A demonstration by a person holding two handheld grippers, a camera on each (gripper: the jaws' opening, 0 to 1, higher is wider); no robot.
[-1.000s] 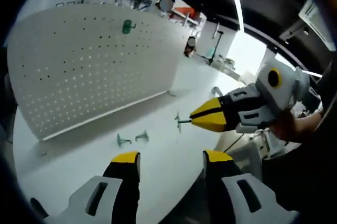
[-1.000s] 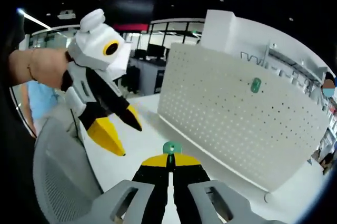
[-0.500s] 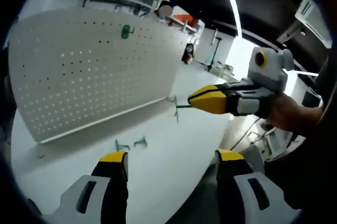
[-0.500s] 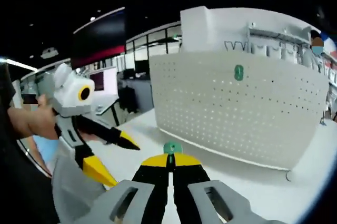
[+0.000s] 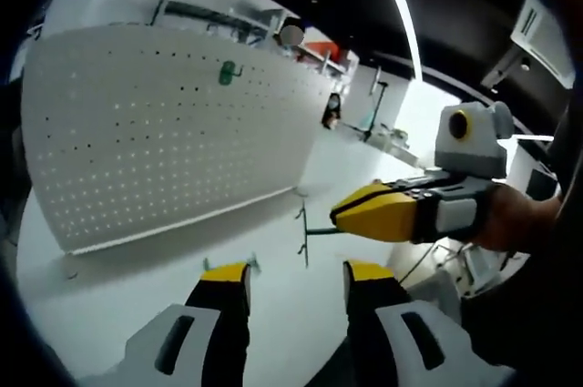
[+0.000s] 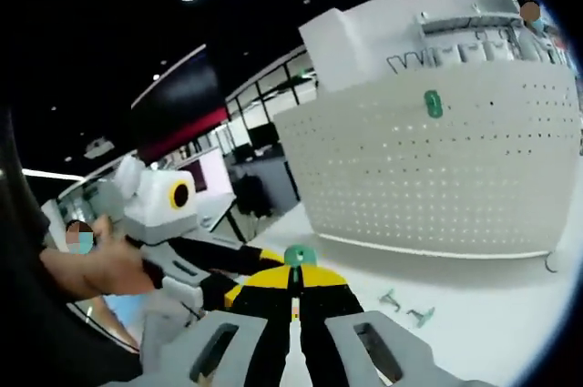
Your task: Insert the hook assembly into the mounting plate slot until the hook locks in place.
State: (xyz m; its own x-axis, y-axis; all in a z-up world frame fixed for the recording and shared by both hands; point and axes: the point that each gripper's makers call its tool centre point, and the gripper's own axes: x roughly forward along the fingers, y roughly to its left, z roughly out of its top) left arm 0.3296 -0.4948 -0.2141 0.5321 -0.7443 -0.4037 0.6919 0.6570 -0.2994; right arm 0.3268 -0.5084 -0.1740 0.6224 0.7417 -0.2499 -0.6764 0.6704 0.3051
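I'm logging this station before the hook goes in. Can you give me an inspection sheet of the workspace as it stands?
Surface: white table, pegboard standing upright on it.
Job's things: white pegboard with one green hook already hung near its top; a second hook held in the right gripper, off the board.
Clutter: two loose green hooks lying on the table before the board.
Grippers: right gripper shut on the hook; left gripper open, holding nothing.
Cables: nothing seen.
Surroundings: shelving rack behind the board; office with dark ceiling and strip lights beyond.
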